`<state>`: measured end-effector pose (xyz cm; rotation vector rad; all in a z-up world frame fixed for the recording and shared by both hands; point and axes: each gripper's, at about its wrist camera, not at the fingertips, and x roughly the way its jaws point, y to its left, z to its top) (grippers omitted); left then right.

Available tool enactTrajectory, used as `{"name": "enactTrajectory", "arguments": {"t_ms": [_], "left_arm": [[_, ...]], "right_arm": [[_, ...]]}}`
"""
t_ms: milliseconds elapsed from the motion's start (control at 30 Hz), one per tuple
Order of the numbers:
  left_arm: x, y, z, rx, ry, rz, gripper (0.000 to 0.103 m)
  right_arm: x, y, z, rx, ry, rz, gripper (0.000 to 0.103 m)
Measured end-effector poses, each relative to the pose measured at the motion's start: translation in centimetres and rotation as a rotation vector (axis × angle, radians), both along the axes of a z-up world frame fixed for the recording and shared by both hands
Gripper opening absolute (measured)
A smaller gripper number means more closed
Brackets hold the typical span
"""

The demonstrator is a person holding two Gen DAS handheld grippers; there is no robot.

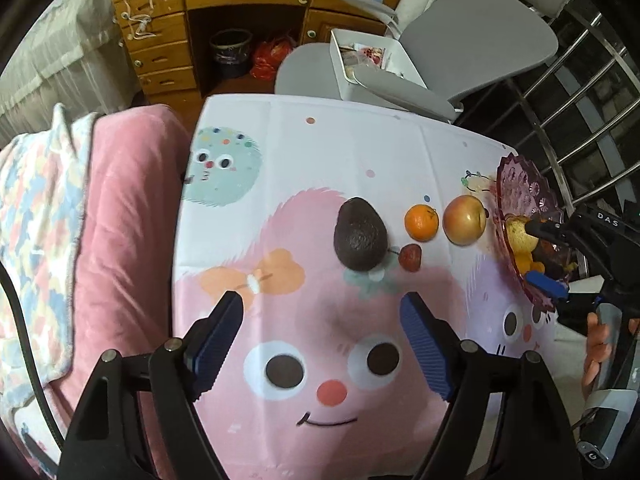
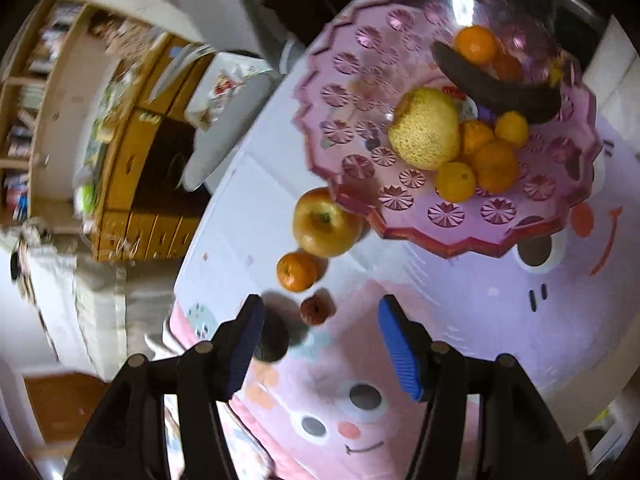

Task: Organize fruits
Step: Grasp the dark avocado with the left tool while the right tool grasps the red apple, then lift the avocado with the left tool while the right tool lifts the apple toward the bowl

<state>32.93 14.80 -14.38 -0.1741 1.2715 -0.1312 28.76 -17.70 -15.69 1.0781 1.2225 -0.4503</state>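
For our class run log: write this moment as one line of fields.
left gripper: jaws open, empty | right gripper: jaws open, empty | on tablecloth: avocado, tangerine, apple | pink bowl: part-filled

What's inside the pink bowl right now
In the pink bowl: a big yellow pear, several oranges and a dark banana. Whatever lies beneath the pile is covered. Neither gripper holds anything.

Cartoon-printed tablecloth (image 1: 360, 152) covers the table. Pink blanket (image 1: 128, 208) lies beside it. Behind: wooden desk (image 1: 168, 40), grey chair (image 1: 472, 48) carrying a white box (image 1: 400, 60), dark bin (image 1: 231, 51) under desk.
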Motion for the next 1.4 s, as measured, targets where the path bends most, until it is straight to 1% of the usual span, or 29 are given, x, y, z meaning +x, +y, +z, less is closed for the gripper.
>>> {"name": "enactTrajectory", "arguments": {"t_ms": [67, 167, 233, 433, 567, 833, 967, 1167, 1267, 1333, 1400], "left_arm": [[1.0, -0.5, -1.2, 0.000, 0.008, -0.003, 0.080], [2.4, -1.1, -3.2, -0.024, 0.026, 0.000, 0.080], [3.2, -1.6, -4.5, -0.035, 0.034, 0.003, 0.080], [5.1, -2.5, -7.8, -0.058, 0.056, 0.004, 0.080], [6.0, -2.8, -9.1, -0.076, 0.054, 0.004, 0.080], [7.5, -4.1, -11.2, -0.089, 0.064, -0.012, 0.080], [7.8, -4.7, -11.8, -0.117, 0.070, -0.021, 0.079], [8.3, -5.9, -12.5, -0.141, 0.064, -0.047, 0.072], [8.6, -6.2, -12.7, -0.162, 0.068, -0.058, 0.068], [8.7, -6.4, -12.8, -0.176, 0.069, -0.068, 0.061], [8.7, -6.5, -12.8, -0.180, 0.069, -0.071, 0.060]], "right_arm": [[0.4, -0.3, -1.4, 0.021, 0.008, -0.051, 0.062], [0.9, -0.8, -3.3, 0.055, 0.020, -0.125, 0.063], [1.5, -0.9, -4.3, 0.043, 0.025, -0.145, 0.064], [3.5, -0.6, -6.1, 0.008, 0.024, -0.139, 0.065], [4.7, -0.4, -6.7, -0.024, 0.032, -0.115, 0.066], [5.8, -0.3, -8.3, -0.050, 0.069, -0.094, 0.068], [6.5, -0.1, -8.9, -0.065, 0.079, -0.073, 0.069], [7.1, 0.1, -9.7, -0.082, 0.105, -0.031, 0.069], [7.2, 0.2, -9.9, -0.083, 0.106, -0.015, 0.068], [7.1, 0.2, -9.9, -0.081, 0.103, -0.013, 0.068], [6.9, 0.2, -9.9, -0.081, 0.099, -0.012, 0.068]]}}
